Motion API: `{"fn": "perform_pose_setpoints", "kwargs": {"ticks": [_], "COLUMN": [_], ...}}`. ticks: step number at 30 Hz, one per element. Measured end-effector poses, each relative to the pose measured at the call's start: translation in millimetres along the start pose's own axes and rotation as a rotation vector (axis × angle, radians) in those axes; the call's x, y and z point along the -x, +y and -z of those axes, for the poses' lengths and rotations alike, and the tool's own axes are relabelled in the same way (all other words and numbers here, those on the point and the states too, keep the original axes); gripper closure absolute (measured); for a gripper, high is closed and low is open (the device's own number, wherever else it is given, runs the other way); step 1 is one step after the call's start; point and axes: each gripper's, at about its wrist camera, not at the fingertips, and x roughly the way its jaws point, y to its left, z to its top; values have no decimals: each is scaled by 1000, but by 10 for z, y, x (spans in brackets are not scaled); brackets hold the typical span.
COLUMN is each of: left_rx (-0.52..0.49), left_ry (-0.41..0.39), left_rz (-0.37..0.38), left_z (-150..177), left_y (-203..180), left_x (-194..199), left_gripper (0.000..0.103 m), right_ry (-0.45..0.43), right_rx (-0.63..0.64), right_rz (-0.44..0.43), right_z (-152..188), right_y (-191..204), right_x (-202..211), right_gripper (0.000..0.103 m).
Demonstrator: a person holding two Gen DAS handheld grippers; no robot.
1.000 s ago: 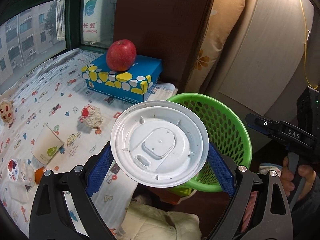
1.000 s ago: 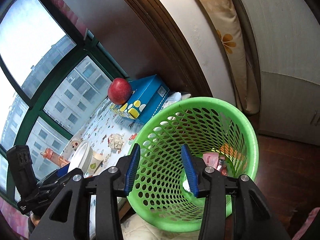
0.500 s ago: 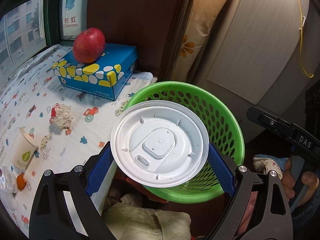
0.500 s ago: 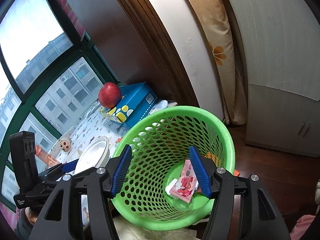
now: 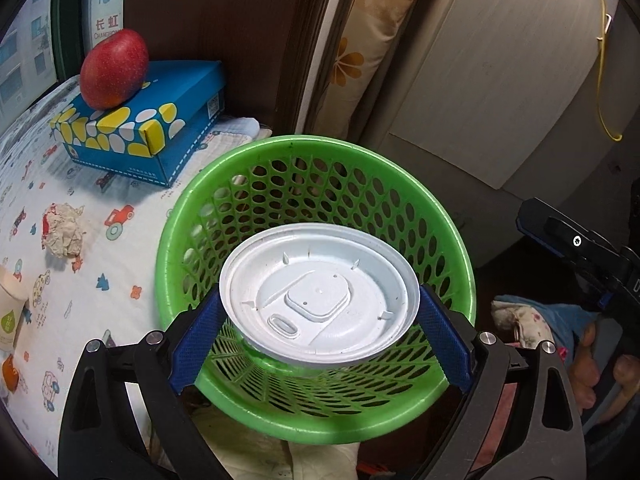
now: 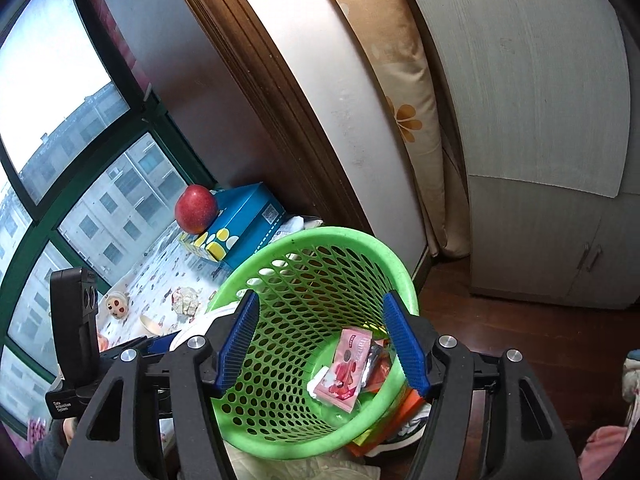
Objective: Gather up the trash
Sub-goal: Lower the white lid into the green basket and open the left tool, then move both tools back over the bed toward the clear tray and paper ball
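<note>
The left gripper [image 5: 320, 332] is clamping a white lid [image 5: 319, 298] above the green basket [image 5: 460, 248], where wrappers [image 6: 347, 372] are already lying; the right gripper [image 6: 322, 346], jaws wide, is straddling its rim. Beyond, a crumpled paper ball [image 5: 62, 230] and paper cup [image 5: 9, 316] are awaiting collection on the table [image 5: 120, 280].

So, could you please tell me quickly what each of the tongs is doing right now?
Left tongs: closed on the white lid, over the green basket.
Right tongs: open, holding nothing.
</note>
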Motion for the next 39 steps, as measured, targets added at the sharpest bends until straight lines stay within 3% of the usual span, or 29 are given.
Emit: {"fn": "perform_pose_setpoints", "kwargs": {"ticks": [8,13,26,39], "left_rx": [27,53,158,388], "left_ry": [-11,-58,-155,-215], "left_rz": [23,-28,-262,-532], "left_z": [93,159,465,1055], "left_y": [55,240,998,2130], "left_x": [73,349,1093,1808], "left_gripper": [10,10,10,10], "right_ry": [12,20,88,163], "right_rx": [-1,27,156,273], "right_rz": [-17,-46,-161,-276], "right_z": [40,49,167,378], "right_y": [35,211,1000,1837], "right_x": [-37,-82,-361,-677], "right_gripper": [41,40,35,31]}}
